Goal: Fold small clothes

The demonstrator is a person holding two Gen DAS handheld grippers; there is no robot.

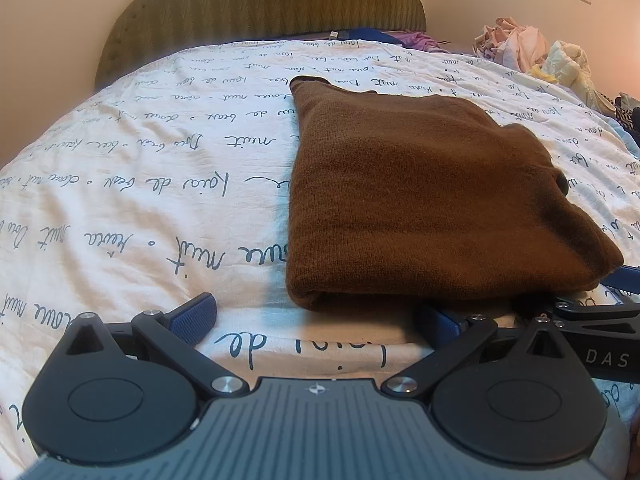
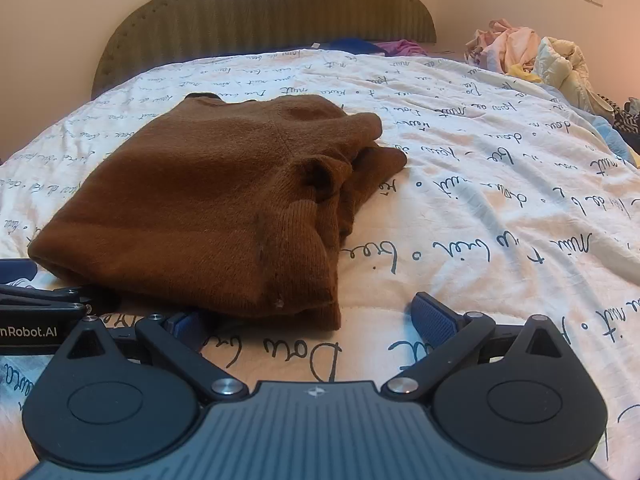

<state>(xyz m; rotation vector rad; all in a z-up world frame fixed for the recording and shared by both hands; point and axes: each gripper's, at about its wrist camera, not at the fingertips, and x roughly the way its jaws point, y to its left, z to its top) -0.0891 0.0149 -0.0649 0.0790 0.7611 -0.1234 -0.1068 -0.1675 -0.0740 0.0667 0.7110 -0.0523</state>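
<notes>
So it's a bed [image 1: 140, 200] with a white cover printed all over in dark handwriting. A folded brown sweater [image 1: 432, 200] lies flat on it, and a heap of pale clothes [image 2: 528, 56] sits at the far right edge near the green headboard [image 2: 260, 16].

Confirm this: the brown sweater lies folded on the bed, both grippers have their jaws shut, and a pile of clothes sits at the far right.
Not quite. Both grippers are open: in the left wrist view the left gripper has its jaws spread wide, and the right gripper likewise in the right wrist view. The rest holds: the sweater lies folded on the bed, with the pile of clothes at the far right.
</notes>
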